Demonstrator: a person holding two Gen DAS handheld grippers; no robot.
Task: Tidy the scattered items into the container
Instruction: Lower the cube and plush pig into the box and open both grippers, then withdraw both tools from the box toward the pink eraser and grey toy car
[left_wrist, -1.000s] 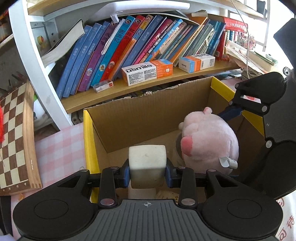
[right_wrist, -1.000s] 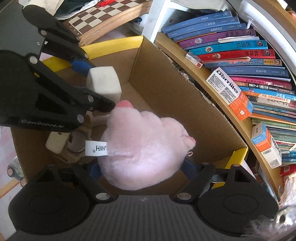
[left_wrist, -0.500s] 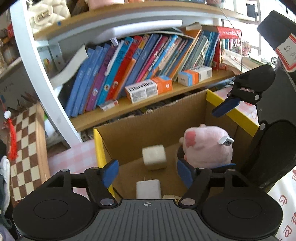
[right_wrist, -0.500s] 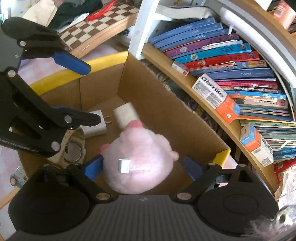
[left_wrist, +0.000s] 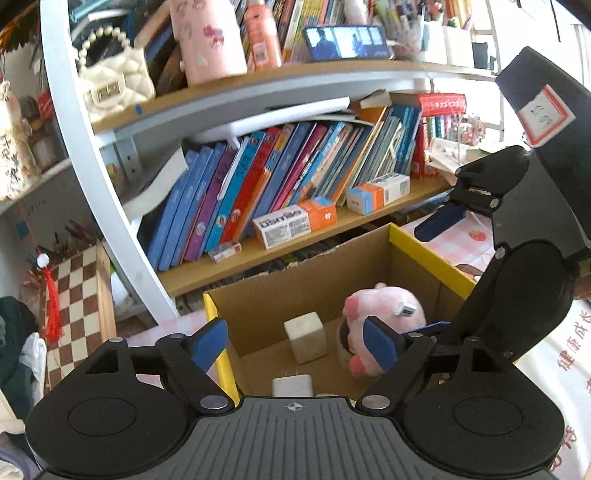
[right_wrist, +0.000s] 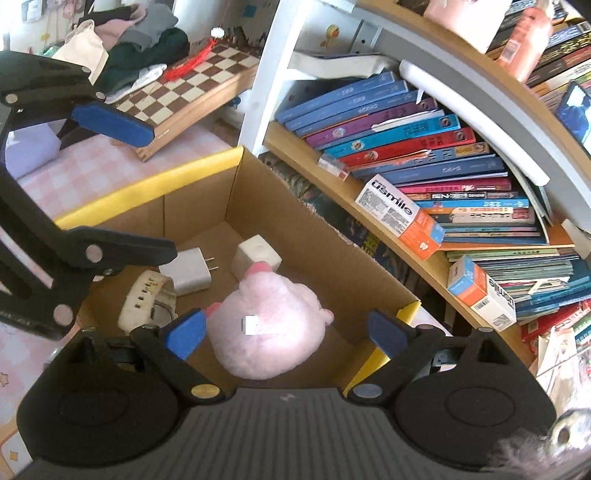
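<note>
An open cardboard box (left_wrist: 303, 288) (right_wrist: 295, 229) with yellow-taped rims stands below a bookshelf. Inside it lie a pink plush toy (left_wrist: 384, 314) (right_wrist: 266, 332), a white cube (left_wrist: 306, 336) (right_wrist: 256, 254), a white charger plug (right_wrist: 186, 271) (left_wrist: 291, 386) and a cream watch (right_wrist: 142, 299). My left gripper (left_wrist: 295, 343) hovers open above the box's near left corner, with nothing between its fingers. My right gripper (right_wrist: 284, 332) is open too, raised over the plush, and also shows at the right of the left wrist view (left_wrist: 439, 221).
A shelf of leaning books (left_wrist: 280, 184) with small cartons (left_wrist: 295, 223) runs just behind the box. A wooden chessboard (left_wrist: 85, 295) (right_wrist: 192, 92) leans at the left, beside a pile of clothes (right_wrist: 140, 48). The box rests on a pink checked cloth (right_wrist: 85, 173).
Both grippers have opened and lifted away from the box. The white cube dropped from the left one, the pink plush from the right; both now lie on the box floor.
</note>
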